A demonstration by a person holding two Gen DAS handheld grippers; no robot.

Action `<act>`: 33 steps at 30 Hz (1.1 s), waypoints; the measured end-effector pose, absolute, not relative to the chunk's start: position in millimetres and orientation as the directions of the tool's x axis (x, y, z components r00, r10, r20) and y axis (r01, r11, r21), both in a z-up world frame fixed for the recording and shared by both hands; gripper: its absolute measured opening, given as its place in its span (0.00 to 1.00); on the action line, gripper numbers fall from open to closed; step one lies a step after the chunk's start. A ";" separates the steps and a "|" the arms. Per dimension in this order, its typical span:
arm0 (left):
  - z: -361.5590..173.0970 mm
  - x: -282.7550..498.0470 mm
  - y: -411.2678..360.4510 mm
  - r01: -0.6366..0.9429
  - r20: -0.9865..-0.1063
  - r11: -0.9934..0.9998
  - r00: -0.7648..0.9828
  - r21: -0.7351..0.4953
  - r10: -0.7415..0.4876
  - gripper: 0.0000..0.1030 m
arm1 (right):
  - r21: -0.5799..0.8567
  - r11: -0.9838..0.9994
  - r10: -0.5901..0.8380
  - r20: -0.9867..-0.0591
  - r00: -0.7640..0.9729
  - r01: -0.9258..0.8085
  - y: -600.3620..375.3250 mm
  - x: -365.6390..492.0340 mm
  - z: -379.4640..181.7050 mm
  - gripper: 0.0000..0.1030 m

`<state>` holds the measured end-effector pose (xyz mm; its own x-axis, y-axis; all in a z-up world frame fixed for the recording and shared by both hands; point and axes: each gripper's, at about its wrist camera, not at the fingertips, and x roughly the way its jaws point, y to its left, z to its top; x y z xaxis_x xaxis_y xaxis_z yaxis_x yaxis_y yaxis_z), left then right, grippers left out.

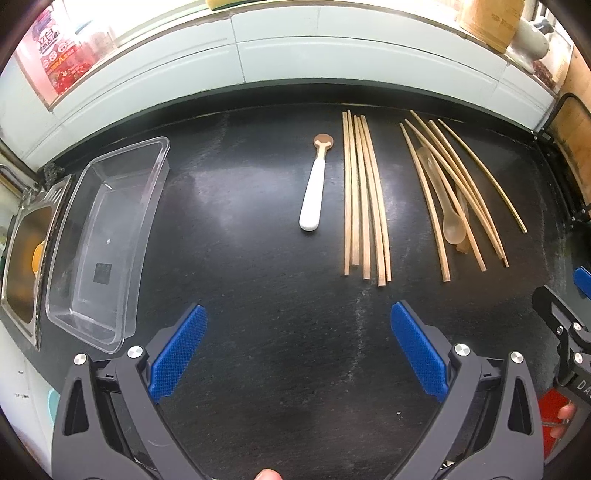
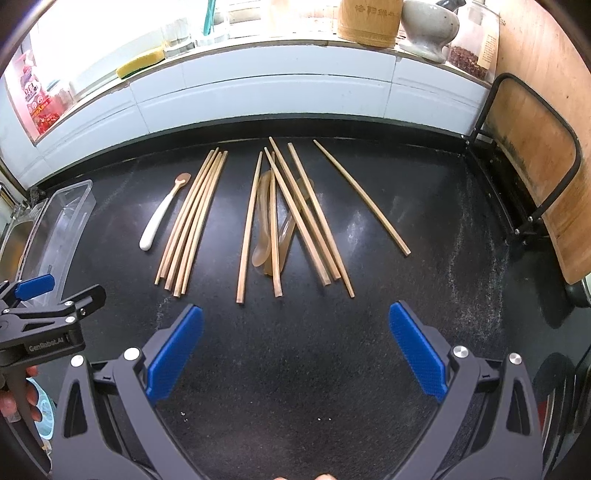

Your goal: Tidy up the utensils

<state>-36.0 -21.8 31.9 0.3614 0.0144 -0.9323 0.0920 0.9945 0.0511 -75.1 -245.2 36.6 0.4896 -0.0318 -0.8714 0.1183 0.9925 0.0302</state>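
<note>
On the black counter lie a white-handled spoon (image 1: 313,190) (image 2: 159,218), a tidy bundle of several wooden chopsticks (image 1: 364,199) (image 2: 194,221), and a loose, crossed heap of several chopsticks (image 1: 454,192) (image 2: 295,218) lying over translucent amber spoons (image 1: 448,218) (image 2: 263,229). One chopstick (image 2: 360,195) lies apart to the right. A clear plastic container (image 1: 107,236) (image 2: 62,225) stands empty at the left. My left gripper (image 1: 295,343) is open and empty, in front of the spoon and bundle. My right gripper (image 2: 295,343) is open and empty, in front of the heap.
A steel sink (image 1: 22,258) lies left of the container. A white tiled ledge (image 2: 258,85) runs behind the counter with a sponge (image 2: 140,64), a bamboo holder (image 2: 369,22) and jars. A wooden board in a black rack (image 2: 532,147) stands at the right.
</note>
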 end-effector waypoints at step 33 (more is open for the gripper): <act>33.5 -33.8 -14.4 0.058 -0.925 0.996 0.377 0.067 0.040 0.94 | 0.048 0.995 0.001 -0.884 0.468 0.089 -242.8 -61.5 31.8 0.95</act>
<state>-33.8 -14.4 33.5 0.3770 0.0405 -0.9253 0.0583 0.9960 0.0673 -61.5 -242.8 31.8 0.4683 0.0005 -0.8836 0.0893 0.9949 0.0479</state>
